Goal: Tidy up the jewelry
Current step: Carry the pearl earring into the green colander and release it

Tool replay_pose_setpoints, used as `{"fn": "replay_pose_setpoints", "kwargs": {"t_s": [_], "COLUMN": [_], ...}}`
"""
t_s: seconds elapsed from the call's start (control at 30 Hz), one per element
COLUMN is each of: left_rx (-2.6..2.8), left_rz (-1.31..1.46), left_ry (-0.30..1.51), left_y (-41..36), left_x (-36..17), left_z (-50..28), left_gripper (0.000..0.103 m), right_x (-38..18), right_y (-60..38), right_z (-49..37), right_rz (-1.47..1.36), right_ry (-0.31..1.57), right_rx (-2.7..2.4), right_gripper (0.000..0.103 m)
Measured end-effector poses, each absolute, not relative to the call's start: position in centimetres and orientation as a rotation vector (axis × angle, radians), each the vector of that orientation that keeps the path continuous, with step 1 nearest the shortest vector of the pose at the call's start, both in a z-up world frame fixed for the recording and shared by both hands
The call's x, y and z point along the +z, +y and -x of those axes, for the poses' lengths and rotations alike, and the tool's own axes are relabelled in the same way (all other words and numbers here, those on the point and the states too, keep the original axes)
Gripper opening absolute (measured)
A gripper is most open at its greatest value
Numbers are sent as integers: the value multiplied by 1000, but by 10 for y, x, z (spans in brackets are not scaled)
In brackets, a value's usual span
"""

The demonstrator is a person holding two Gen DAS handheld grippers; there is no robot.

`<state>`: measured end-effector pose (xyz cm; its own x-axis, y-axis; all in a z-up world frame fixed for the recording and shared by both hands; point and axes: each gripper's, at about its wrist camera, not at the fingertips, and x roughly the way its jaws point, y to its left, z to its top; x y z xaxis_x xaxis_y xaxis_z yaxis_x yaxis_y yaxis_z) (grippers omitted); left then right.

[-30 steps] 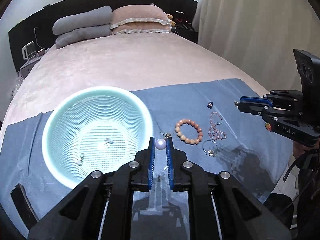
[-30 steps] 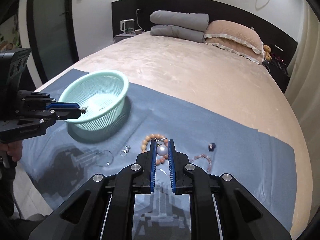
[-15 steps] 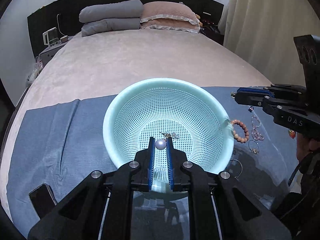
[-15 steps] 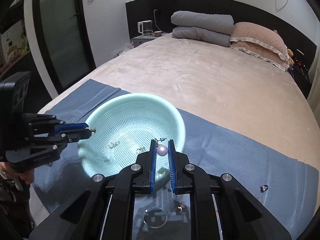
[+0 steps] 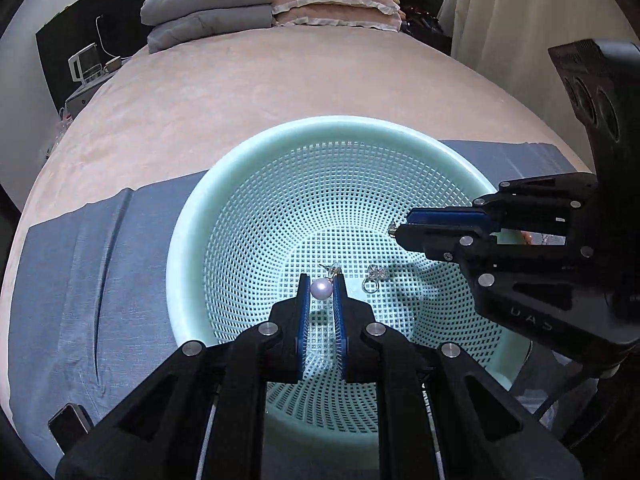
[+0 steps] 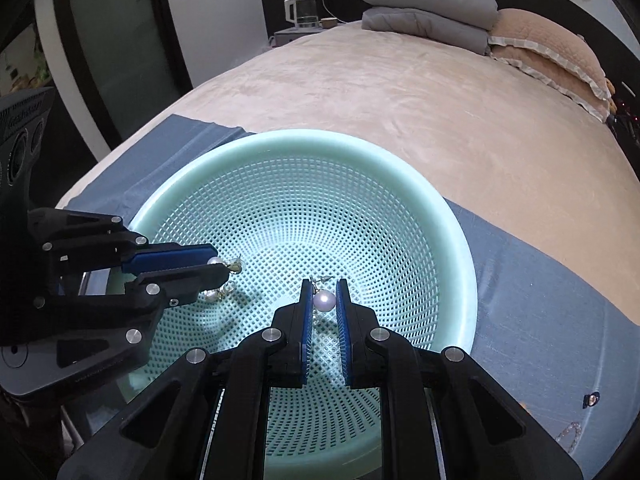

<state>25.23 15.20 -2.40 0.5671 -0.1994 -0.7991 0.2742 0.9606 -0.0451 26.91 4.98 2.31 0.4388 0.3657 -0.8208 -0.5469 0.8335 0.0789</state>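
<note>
Both hands have carried their loads across from the loose jewellery on the blue cloth (image 6: 540, 280) to the mint-green mesh basket (image 5: 192, 240), which now fills each view, and both have dropped lower toward it. Each hand holds a two-finger tool angled steeply down over the basket. On the left tool (image 5: 321, 280), the blue pads are clamped on a pearl earring (image 5: 321, 290), with its gold stud and post poking out past the tips. On the right tool (image 6: 323, 286), the pads pinch a matching pearl earring (image 6: 324, 301) the same way. Both pearls hang above the basket floor, inside the rim. A sparkling ring (image 5: 374, 278) already lies on the mesh near the middle. The basket sits on the cloth spread over a beige bed (image 5: 280, 80). Judging by this, the step is dropping the pair into the basket. To do it well, lower each tool close to the floor before loosening, so the round pearls do not bounce out, and keep the two tools apart so they do not knock.
</note>
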Motion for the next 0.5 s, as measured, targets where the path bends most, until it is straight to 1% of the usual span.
{"fn": "replay_pose_setpoints", "kwargs": {"t_s": [0.17, 0.2, 0.23, 0.27, 0.3, 0.33, 0.37, 0.4, 0.43, 0.47, 0.5], "left_rx": [-259, -259, -270, -276, -266, -256, -253, -250, -244, -240, -235], "left_rz": [-89, -81, -67, -56, -51, -48, -42, -34, -26, -18, -9], "left_ry": [922, 918, 905, 888, 868, 848, 829, 816, 803, 789, 778], "left_y": [158, 160, 164, 167, 173, 176, 180, 185, 189, 192, 195], "left_x": [-23, -21, -18, -14, -9, -4, 1, 6, 12, 16, 21], "left_z": [-255, -254, -251, -246, -241, -236, -231, -226, -221, -216, -211], "left_gripper": [12, 14, 16, 27, 39, 44, 53, 57, 59, 66, 80], "right_x": [27, 29, 33, 37, 43, 49, 56, 63, 70, 77, 84], "right_y": [50, 49, 48, 46, 43, 41, 38, 34, 30, 26, 21], "right_z": [-262, -260, -257, -255, -252, -248, -245, -241, -236, -232, -228], "right_rz": [246, 245, 238, 240, 244, 244, 242, 245, 248, 245, 239], "right_ry": [941, 938, 930, 917, 897, 879, 859, 834, 810, 793, 774], "right_rx": [575, 580, 586, 582, 575, 571, 569, 562, 553, 547, 539], "right_gripper": [12, 13, 13, 15, 19, 32, 48, 53, 58, 62, 71]}}
